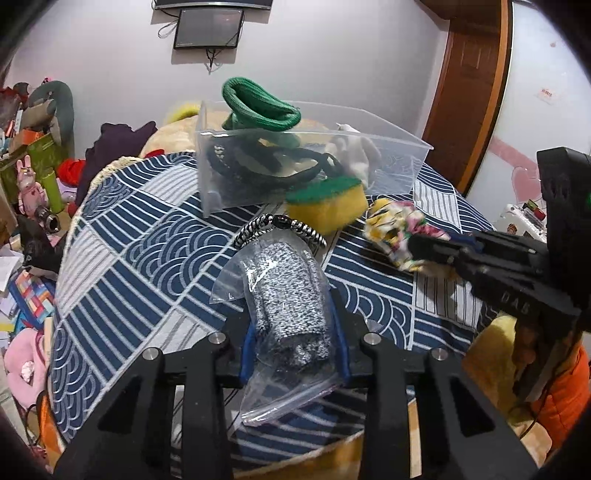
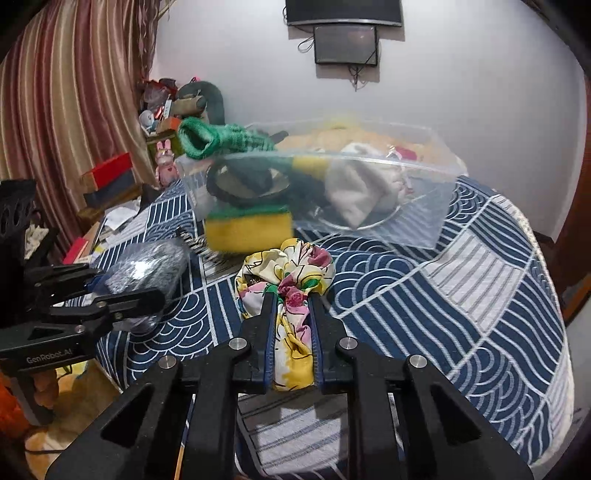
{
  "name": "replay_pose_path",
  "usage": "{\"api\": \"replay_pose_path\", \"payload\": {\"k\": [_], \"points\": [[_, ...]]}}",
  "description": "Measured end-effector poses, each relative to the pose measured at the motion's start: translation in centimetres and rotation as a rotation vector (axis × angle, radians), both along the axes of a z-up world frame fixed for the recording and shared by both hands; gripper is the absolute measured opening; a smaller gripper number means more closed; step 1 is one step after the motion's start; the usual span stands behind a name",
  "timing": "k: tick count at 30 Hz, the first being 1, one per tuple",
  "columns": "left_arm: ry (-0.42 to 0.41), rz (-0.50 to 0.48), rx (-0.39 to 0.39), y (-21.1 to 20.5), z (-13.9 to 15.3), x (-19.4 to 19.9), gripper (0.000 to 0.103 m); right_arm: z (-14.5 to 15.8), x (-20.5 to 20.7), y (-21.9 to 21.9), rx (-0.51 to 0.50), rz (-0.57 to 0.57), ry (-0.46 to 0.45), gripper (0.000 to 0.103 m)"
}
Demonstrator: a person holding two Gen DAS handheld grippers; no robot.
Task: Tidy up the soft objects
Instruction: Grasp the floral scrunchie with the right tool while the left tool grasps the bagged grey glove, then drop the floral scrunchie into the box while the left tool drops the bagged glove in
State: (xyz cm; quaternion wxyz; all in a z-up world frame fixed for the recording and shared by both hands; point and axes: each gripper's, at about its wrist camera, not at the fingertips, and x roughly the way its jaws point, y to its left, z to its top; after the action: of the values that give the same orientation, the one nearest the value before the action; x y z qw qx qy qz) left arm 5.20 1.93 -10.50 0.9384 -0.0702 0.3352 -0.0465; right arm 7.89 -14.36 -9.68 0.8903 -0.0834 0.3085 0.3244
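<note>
My left gripper [image 1: 293, 314] is shut on a grey speckled knit item in a clear plastic bag [image 1: 286, 295], held above the patterned cloth; it also shows in the right wrist view [image 2: 144, 269]. My right gripper [image 2: 291, 299] is shut on a floral fabric scrunchie [image 2: 291, 280], seen in the left wrist view [image 1: 399, 229] too. A clear plastic bin [image 1: 388, 162] ahead holds a green knit item [image 1: 258, 105], dark items and a white cloth [image 1: 354, 151]. A yellow-green sponge [image 1: 327, 201] and a black-and-white braided band [image 1: 280, 225] lie in front of the bin.
The blue-and-white patterned cloth [image 1: 147, 258] covers a rounded surface that drops off on all sides. Cluttered boxes and toys [image 1: 33, 177] stand at the left, a wooden door [image 1: 476, 74] at the right, a wall screen [image 1: 208, 27] behind.
</note>
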Motion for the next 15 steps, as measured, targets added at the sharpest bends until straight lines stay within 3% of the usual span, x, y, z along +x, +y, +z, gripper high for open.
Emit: {"api": "replay_pose_path", "payload": {"k": [15], "points": [[-0.160, 0.030, 0.019, 1.1, 5.8, -1.6, 0.034, 3.4, -0.1, -2.1, 0.061, -0.069, -0.088, 0.014]]}}
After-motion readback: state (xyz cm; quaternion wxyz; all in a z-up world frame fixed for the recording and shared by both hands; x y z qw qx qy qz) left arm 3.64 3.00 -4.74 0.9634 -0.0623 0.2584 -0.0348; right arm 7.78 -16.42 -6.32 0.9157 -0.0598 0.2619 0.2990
